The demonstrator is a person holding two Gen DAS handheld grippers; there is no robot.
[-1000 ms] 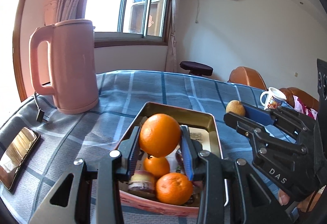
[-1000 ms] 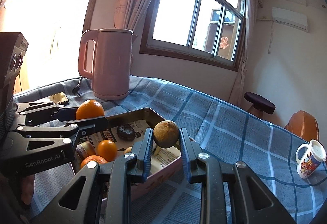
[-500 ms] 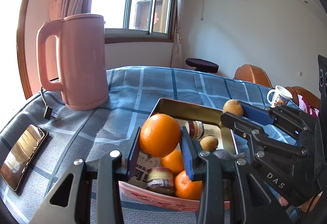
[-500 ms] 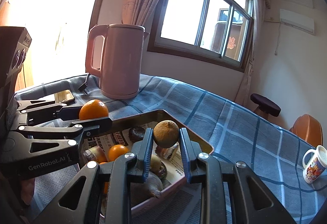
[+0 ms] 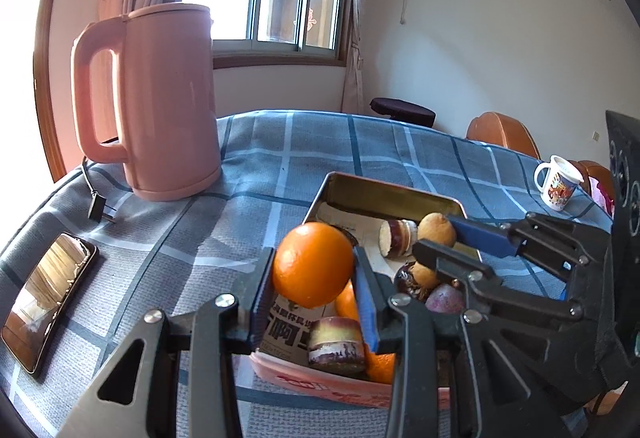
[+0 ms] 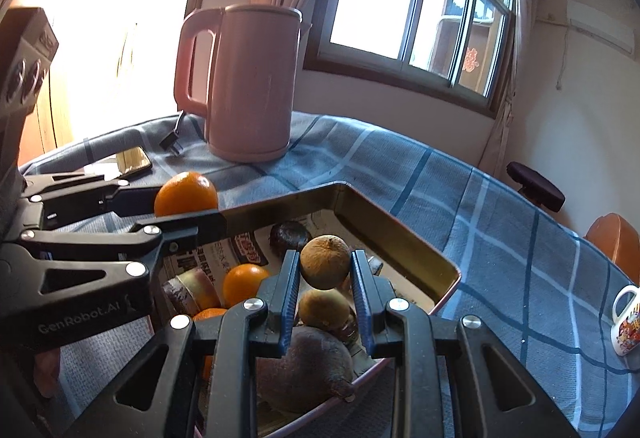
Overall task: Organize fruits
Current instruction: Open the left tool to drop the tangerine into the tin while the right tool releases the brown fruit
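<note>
1. I am counting three oranges: one big orange [image 5: 313, 264] pinched in my left claw [image 5: 314, 278], and two smaller ones lying in the tin tray [image 5: 394, 194]. One brownish round fruit [image 6: 325, 262] is sitting pinched in my right claw [image 6: 325, 280], with another like it just below in the tray.
2. The tray is also holding a dark purple root [image 6: 304, 370], newspaper lining and two cut banded pieces.
3. One pink kettle [image 5: 160, 98], one phone [image 5: 44, 298] and one mug [image 5: 558, 187] are standing on the plaid-covered counter [image 5: 280, 158], all apart from the tray.
4. My right claw's arms are blocking the tray's right side in the left view.
5. Both claws are tilting downward over the tray, side by side, each clamping its fruit above the contents.
</note>
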